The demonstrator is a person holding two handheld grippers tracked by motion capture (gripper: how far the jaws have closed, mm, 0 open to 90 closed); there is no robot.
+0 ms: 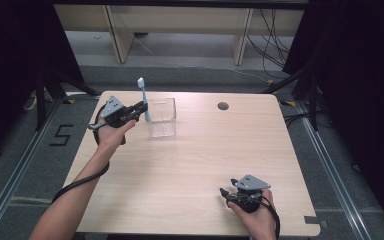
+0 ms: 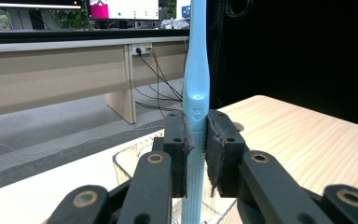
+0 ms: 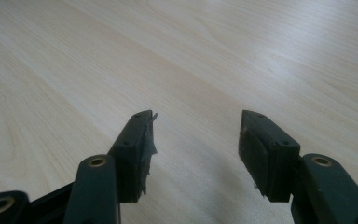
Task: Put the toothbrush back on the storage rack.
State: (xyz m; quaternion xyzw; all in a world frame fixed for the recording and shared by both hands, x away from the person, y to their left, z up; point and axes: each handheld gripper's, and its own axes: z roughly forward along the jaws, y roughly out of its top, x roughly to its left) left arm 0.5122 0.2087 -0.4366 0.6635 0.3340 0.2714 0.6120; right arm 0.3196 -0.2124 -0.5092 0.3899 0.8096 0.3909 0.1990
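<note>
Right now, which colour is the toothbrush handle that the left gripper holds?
Light blue. The toothbrush handle shows best in the left gripper view, clamped upright in the left gripper.

Counts: 1 light-blue toothbrush [image 1: 143,99], upright at far left; 1 clear square container [image 1: 161,117], just right of it; 2 tools, one far left [image 1: 141,108], one near right [image 1: 223,191]; 1 tabletop [image 1: 195,165] with 1 round cable hole [image 1: 223,106] at far side.

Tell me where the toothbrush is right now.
In the high view the toothbrush stands upright at the table's far left, clamped in the left gripper at the left wall of the clear box, bristles up.
</note>
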